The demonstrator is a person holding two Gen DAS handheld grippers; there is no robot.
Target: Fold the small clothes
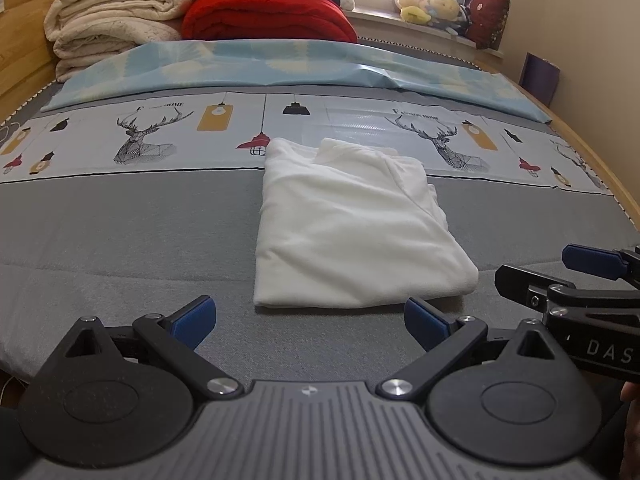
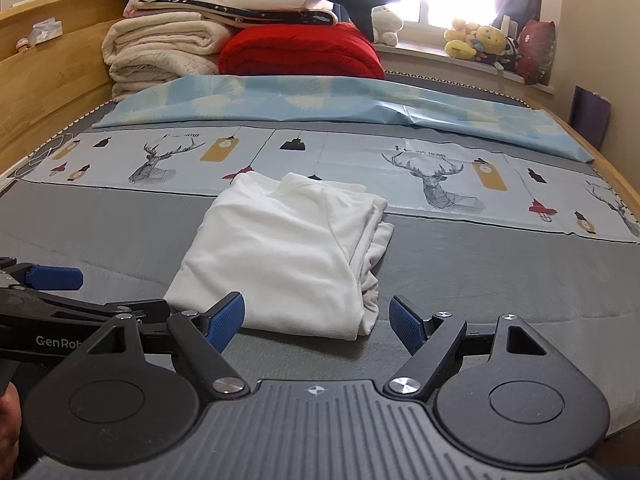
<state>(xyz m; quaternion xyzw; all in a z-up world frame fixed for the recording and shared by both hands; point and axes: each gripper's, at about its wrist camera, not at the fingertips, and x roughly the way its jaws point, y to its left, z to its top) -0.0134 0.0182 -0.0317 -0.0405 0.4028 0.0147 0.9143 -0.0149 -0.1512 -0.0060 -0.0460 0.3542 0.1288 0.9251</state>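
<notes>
I held the left gripper [image 1: 310, 322] and right gripper [image 2: 316, 322] spread apart, empty, just short of the folded white cotton garment's [image 1: 352, 232] near edge on the grey bedspread [image 1: 120, 232].

Folded white garment [image 2: 280, 256] underlayers hidden, bedsheet lettering [image 1: 416, 111] blurred

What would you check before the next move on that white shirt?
1. Left gripper open, fingers empty: ok.
2. Right gripper open, fingers empty: ok.
3. Shirt lies flat on the bed, partly folded: ok.
4. Shirt's right edge even: not ok, loose layers stick out there.
5. Near hem within reach of both grippers: ok, it lies just ahead of the fingers.
6. Underside layers smooth: cannot tell.
</notes>
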